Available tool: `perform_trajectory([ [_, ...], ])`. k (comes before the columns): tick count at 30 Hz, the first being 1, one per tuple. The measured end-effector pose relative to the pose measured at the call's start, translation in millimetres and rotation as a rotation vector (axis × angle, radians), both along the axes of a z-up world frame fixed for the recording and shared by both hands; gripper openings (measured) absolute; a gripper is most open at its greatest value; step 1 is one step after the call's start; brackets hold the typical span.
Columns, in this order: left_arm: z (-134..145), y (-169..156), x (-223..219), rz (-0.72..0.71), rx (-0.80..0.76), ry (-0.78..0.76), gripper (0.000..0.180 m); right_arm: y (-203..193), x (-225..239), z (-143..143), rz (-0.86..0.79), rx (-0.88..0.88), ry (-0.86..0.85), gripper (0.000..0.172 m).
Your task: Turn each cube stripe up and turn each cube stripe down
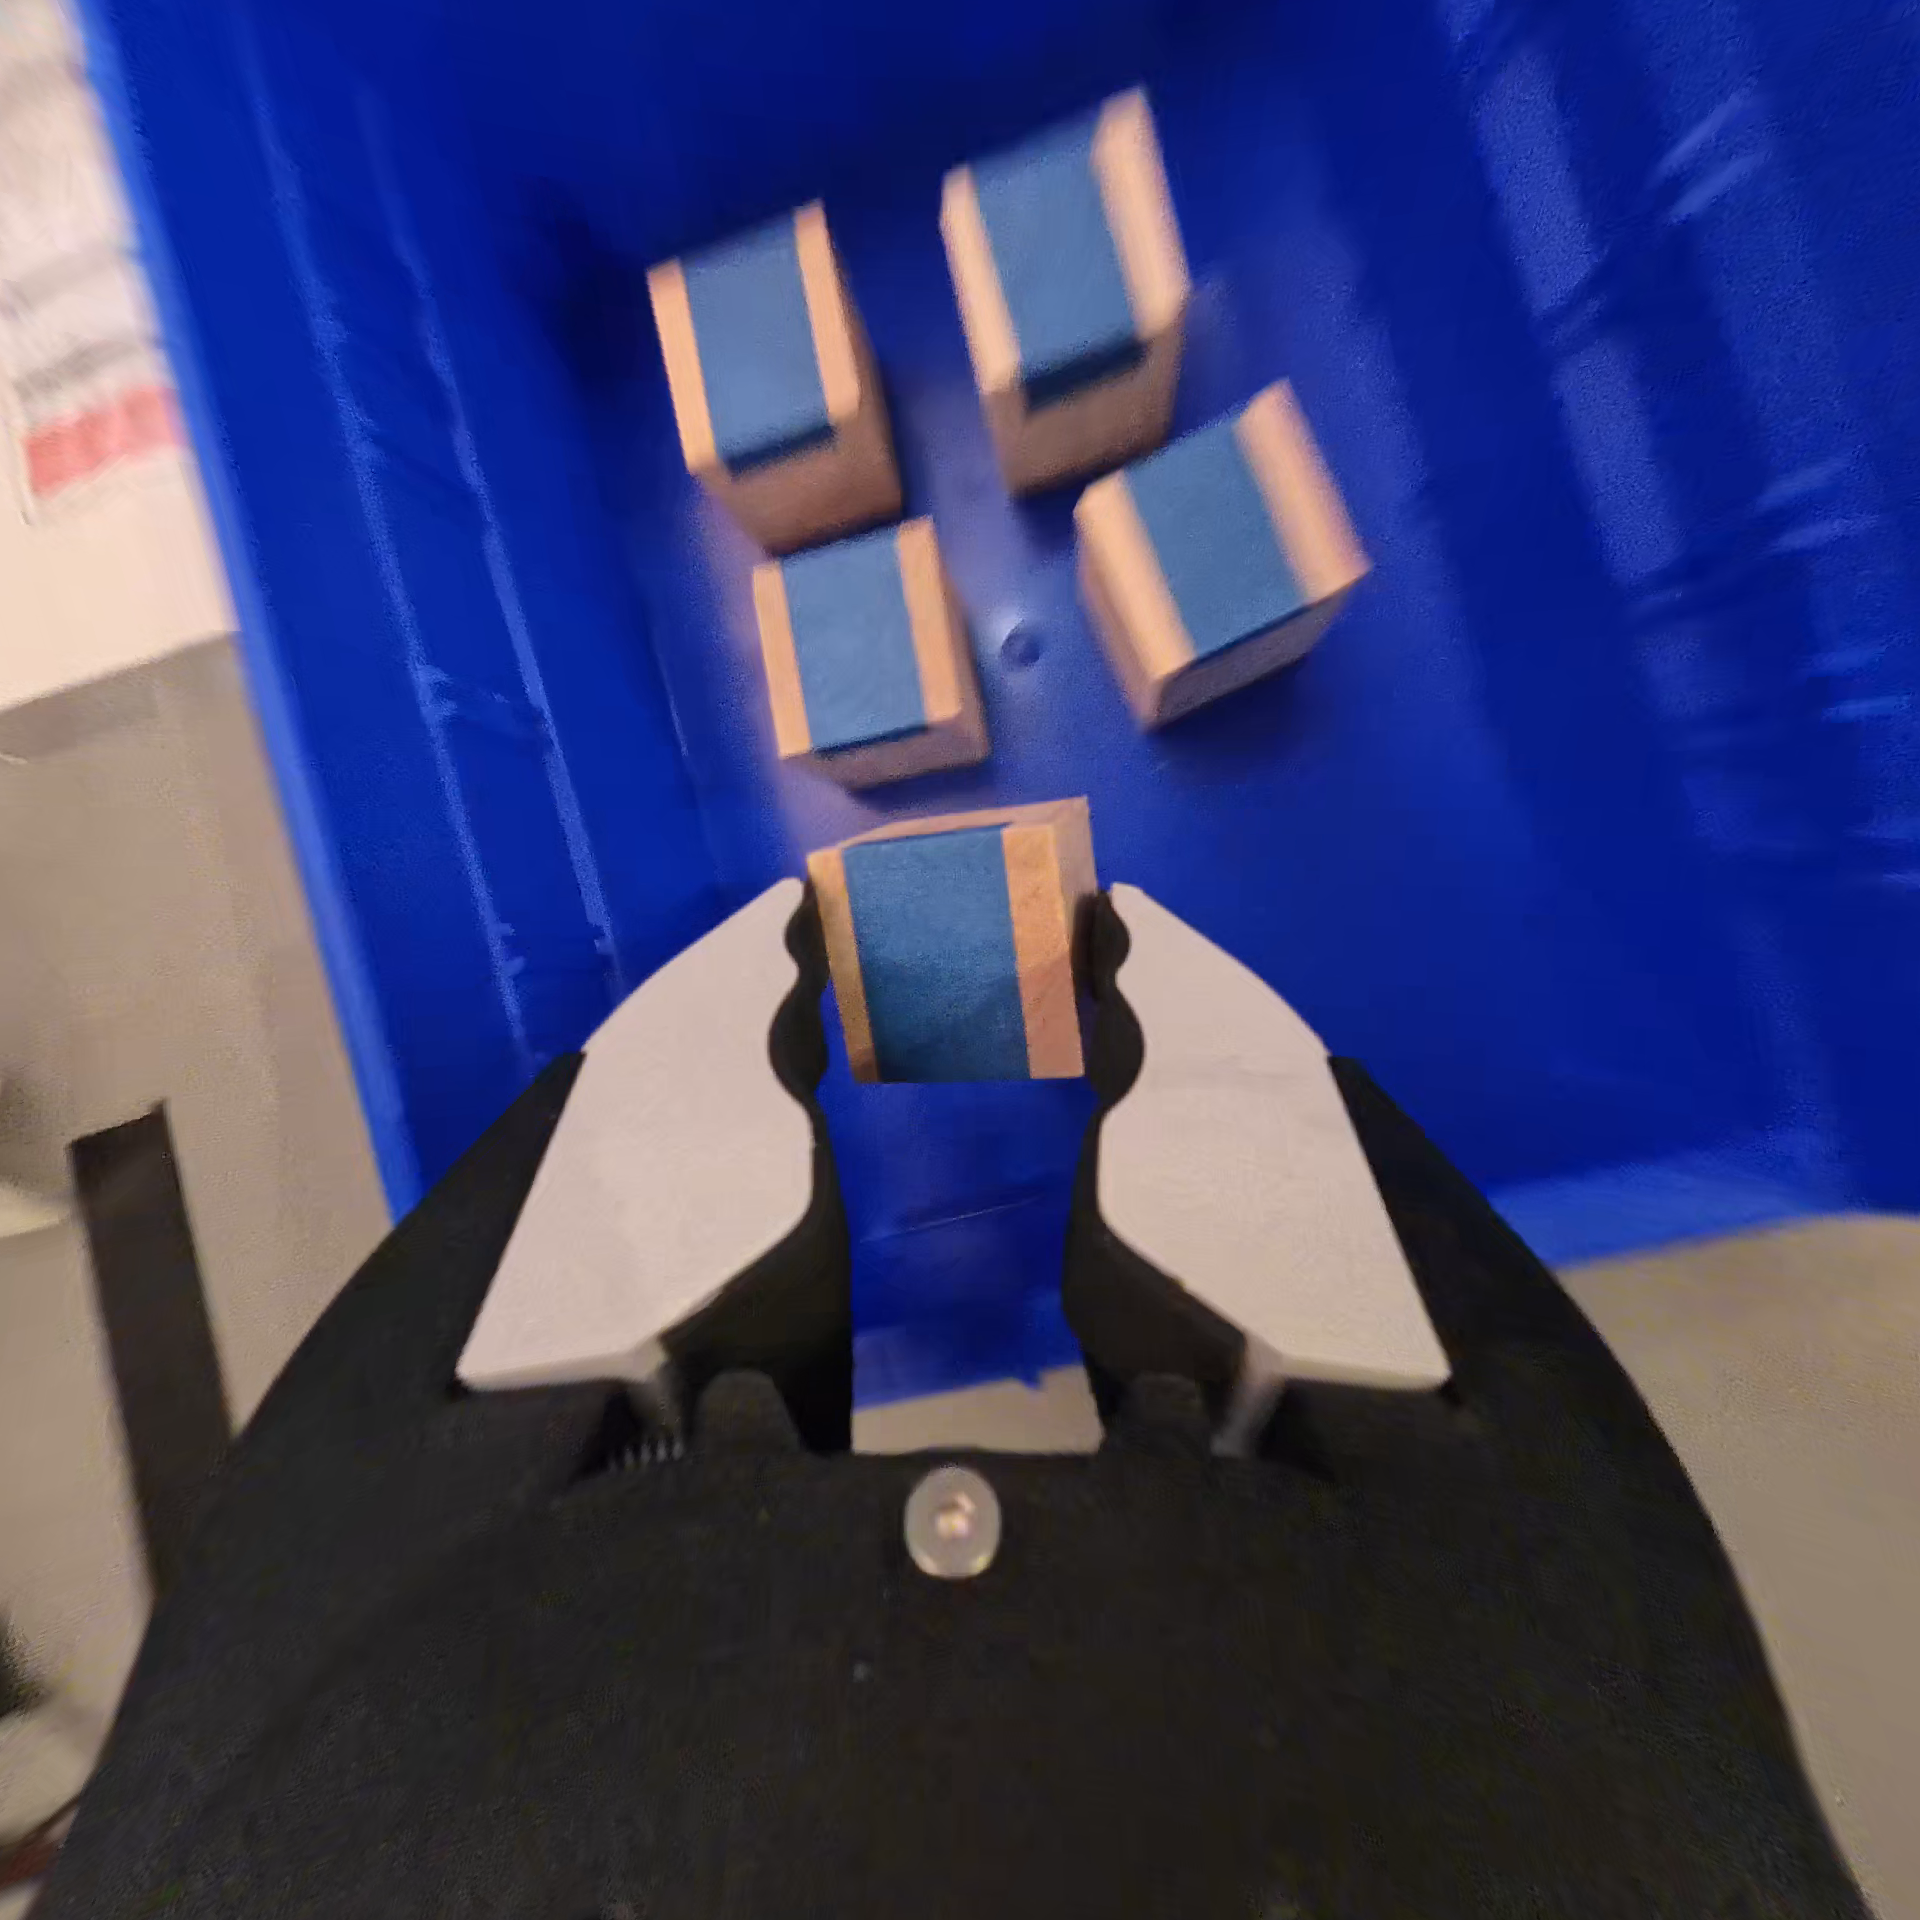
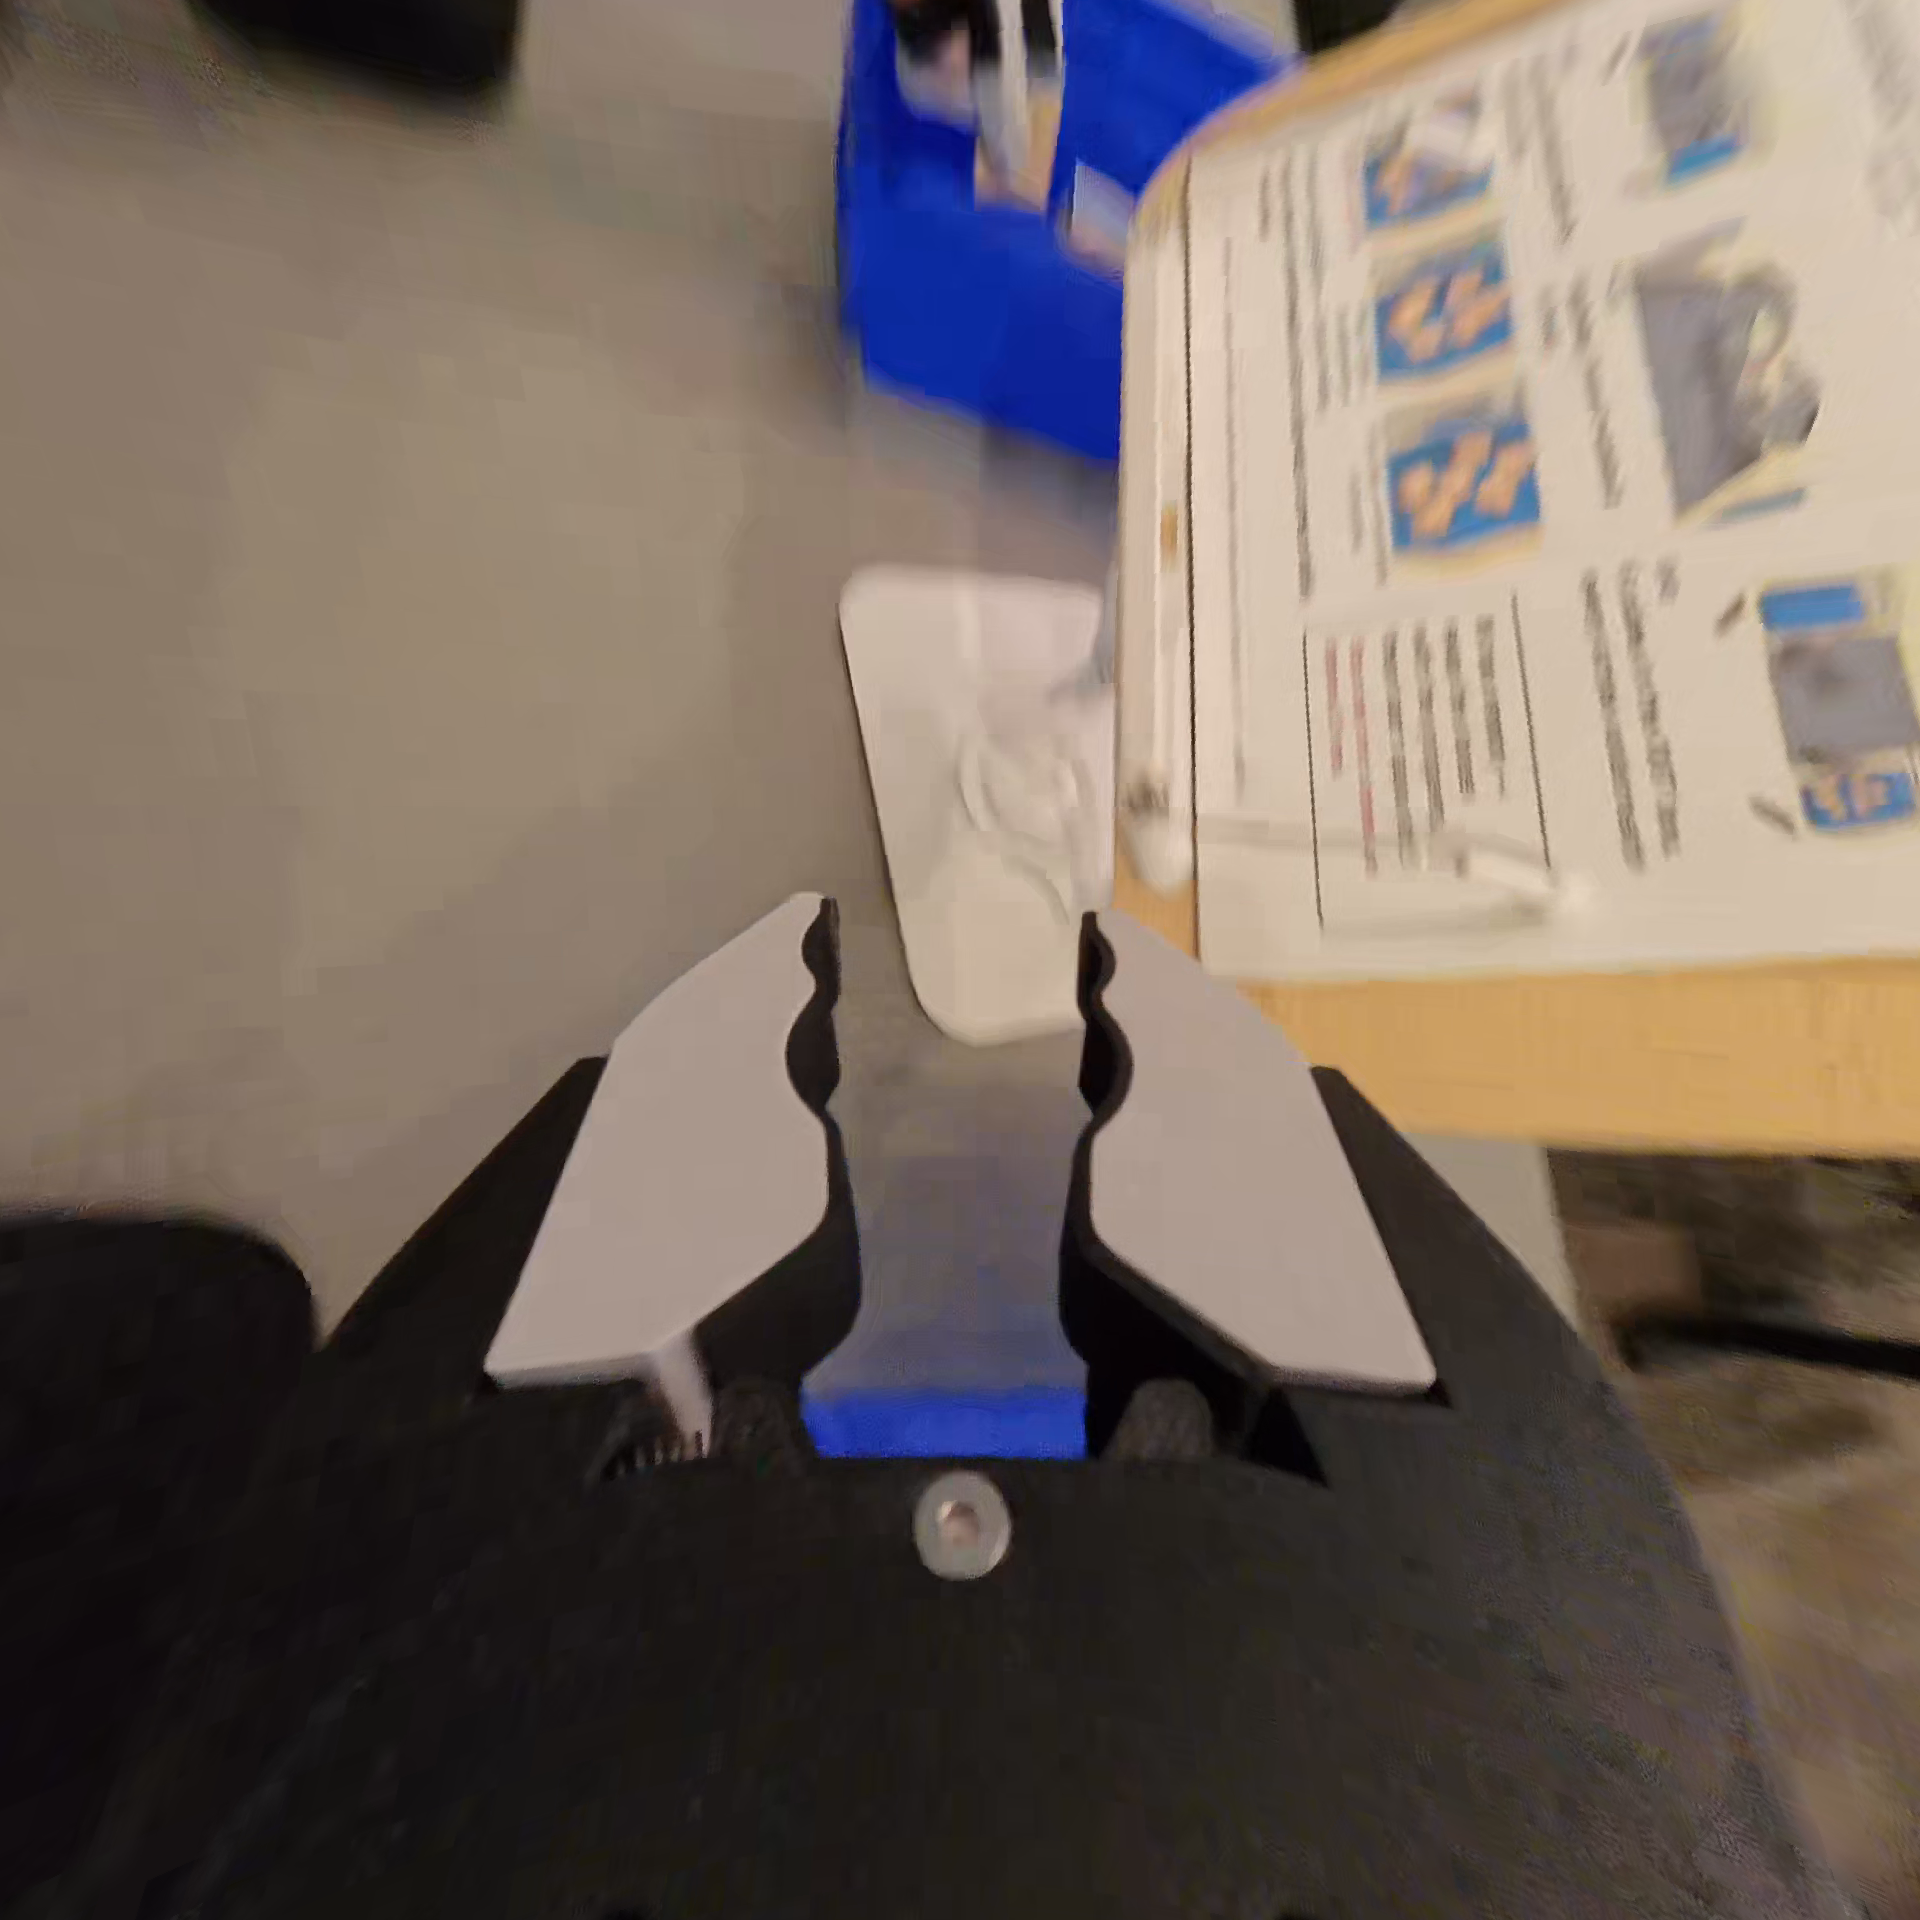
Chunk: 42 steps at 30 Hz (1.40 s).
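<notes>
Striped cube [image 1: 951, 951] above blue bin [image 1: 1558, 831]

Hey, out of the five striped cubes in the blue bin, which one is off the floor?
The nearest cube, clamped between the left claw's fingers; the other four sit on the bin floor beyond it.

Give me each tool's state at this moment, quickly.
Left tool: closed on a wooden cube with a blue stripe, above the blue bin.
Right tool: open, holding nothing.
</notes>
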State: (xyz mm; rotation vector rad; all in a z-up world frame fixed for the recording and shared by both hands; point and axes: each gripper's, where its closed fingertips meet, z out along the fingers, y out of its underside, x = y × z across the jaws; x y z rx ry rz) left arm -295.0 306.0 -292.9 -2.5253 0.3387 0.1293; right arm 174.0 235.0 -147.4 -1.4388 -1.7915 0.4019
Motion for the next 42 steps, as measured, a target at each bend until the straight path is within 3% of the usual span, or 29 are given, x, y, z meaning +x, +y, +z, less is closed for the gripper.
perform_trajectory([
  [2,54,-6,38,-0.111,0.25,-0.166,0.048,-18,-36,19,0.002,-0.162,0.165,0.037],
  [5,153,-45,113,-0.4,0.688,-0.358,0.048,-47,-92,47,0.066,-0.542,0.434,0.048],
  [7,200,-86,161,-0.587,0.922,-0.36,0.048,-64,-122,57,0.133,-0.837,0.544,0.062],
  [12,237,-155,254,-0.87,1.142,-0.205,0.048,-85,-168,66,0.262,-1.367,0.683,0.079],
  [17,227,-178,298,-1.005,1.16,-0.13,0.047,-105,-178,73,0.347,-1.503,0.73,0.079],
  [20,218,-181,312,-1.033,1.154,-0.128,0.048,-117,-176,77,0.397,-1.511,0.718,0.051],
  [24,214,-182,317,-1.024,1.163,-0.087,0.045,-117,-165,73,0.343,-1.375,0.67,0.047],
  [26,216,-182,308,-1.001,1.17,-0.091,0.041,-104,-141,78,0.286,-1.227,0.641,0.047],
  [29,215,-177,284,-0.957,1.145,-0.094,0.036,-51,-74,78,0.087,-0.827,0.543,0.046],
  [32,209,-169,262,-0.913,1.102,-0.088,0.03,33,26,43,-0.197,-0.247,0.135,0.046],
  [34,204,-163,253,-0.892,1.085,-0.081,0.025,81,99,12,-0.292,-0.072,-0.185,0.047],
  [37,199,-157,247,-0.866,1.074,-0.08,0.022,127,169,-43,-0.318,-0.12,-0.46,0.047],
  [42,186,-149,235,-0.829,1.022,-0.084,0.022,172,223,-124,-0.31,-0.238,-0.67,0.047],
])
